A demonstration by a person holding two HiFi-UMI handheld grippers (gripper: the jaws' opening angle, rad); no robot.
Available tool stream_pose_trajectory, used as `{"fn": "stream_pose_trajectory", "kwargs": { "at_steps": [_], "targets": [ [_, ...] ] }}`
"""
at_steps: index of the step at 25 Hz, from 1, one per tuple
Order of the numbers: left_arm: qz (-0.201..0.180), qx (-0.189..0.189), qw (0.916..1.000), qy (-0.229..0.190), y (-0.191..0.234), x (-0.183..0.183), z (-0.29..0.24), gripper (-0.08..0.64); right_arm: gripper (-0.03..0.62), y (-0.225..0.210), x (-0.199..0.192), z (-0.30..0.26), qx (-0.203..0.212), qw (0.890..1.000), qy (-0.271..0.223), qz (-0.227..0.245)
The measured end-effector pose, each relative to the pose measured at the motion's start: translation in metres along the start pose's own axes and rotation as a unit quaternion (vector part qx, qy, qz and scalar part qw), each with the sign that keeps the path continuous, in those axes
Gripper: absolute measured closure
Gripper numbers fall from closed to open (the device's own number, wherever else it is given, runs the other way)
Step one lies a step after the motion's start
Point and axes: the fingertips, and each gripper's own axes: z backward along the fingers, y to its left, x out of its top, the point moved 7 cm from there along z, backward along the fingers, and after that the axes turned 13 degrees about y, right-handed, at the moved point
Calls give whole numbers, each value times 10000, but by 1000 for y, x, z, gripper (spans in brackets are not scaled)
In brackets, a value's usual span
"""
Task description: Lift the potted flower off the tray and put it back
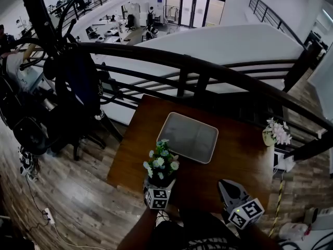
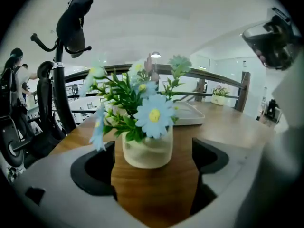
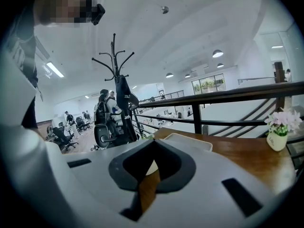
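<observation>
The potted flower, a pale frosted pot with blue, white and green blooms, stands on the wooden table near its front edge, off the grey tray. My left gripper is right behind it, open. In the left gripper view the pot sits between the wide-spread jaws of the left gripper, clear of both, with the tray behind it. My right gripper hovers at the front right, shut with nothing in it. The right gripper looks towards the tray.
A second small pot of pink flowers stands at the table's right edge. A dark curved railing runs behind the table. A coat stand and an exercise machine crowd the floor to the left.
</observation>
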Motion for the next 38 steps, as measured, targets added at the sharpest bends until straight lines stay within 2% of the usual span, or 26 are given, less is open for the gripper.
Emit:
{"fn": "stream_pose_trajectory", "kwargs": {
  "at_steps": [5,8,9,10,11,12,16,18,24,28,33,38],
  "targets": [
    [253,-22,9997,-60,0,-19,43,55,600,21,3,6,95,9997,-192,74],
    [416,-61,9991,-58,4,-15,80,59,600,36,5,6,136,9994,-305,96],
    [435,-71,9990,-118,5,-13,93,84,600,40,6,7,149,9993,-343,98],
    [439,-63,9988,-219,6,-9,106,155,600,44,6,7,166,9991,-379,99],
    [428,-44,9985,-349,6,-5,118,270,600,47,5,8,188,9989,-409,97],
    [406,-28,9980,-488,6,-2,129,355,600,51,4,9,213,9988,-434,90],
    [373,-108,9952,-901,8,12,167,513,600,65,3,12,257,9981,-550,80],
    [380,-227,9937,-1026,7,15,183,545,600,75,3,14,264,9979,-574,102],
    [576,-584,9883,-1283,0,14,228,551,600,103,0,21,290,9978,-559,214],
    [593,-692,9867,-1344,-2,5,242,551,600,112,-7,22,259,9981,-500,263],
    [774,-720,9877,-1152,-2,-9,246,551,600,125,-5,22,342,9981,-368,352],
    [855,-572,9878,-1166,-5,2,247,551,600,116,2,23,537,9970,-375,408]
  ]
}}
